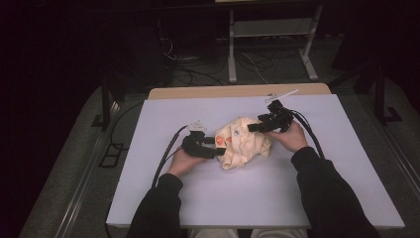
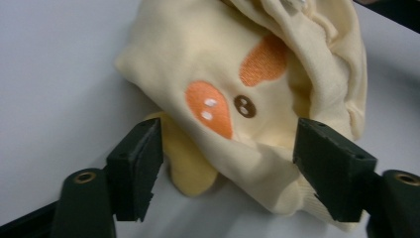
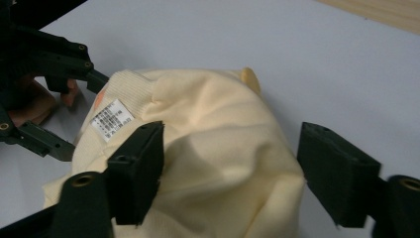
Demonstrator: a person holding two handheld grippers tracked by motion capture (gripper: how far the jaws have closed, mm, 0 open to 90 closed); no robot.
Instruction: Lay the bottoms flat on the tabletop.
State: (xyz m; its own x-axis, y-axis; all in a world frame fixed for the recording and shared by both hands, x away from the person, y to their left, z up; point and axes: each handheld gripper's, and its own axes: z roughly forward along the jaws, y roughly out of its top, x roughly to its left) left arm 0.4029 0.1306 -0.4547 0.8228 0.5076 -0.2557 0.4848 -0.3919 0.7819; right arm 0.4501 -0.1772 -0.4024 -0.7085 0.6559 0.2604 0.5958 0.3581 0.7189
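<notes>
Nearest to the person, 2 dark sleeves come in over the front edge of the white tabletop (image 1: 148,198). Each hand holds 1 claw.

The left claw (image 1: 212,145) lies left of the middle of the tabletop and points to the right, at the cream garment (image 1: 245,141). In the left gripper view its 2 jaws stand partly open, one on each side of the cloth. The left jaw is just beside a yellow fold, and the right jaw is at the ribbed hem; I cannot tell if the pads press on the cloth. Between them I see orange embroidered patches (image 2: 210,106) and a small brown dot (image 2: 244,105).

The garment lies crumpled near the middle of the tabletop, between both claws.

The right claw (image 1: 253,127) comes from the right and reaches over the far side of the garment. In the right gripper view its jaws stand partly open around the bunched cloth, the left jaw close to a white label (image 3: 112,120).

Behind the far edge stands a metal frame (image 1: 270,29) with cables on the floor.
</notes>
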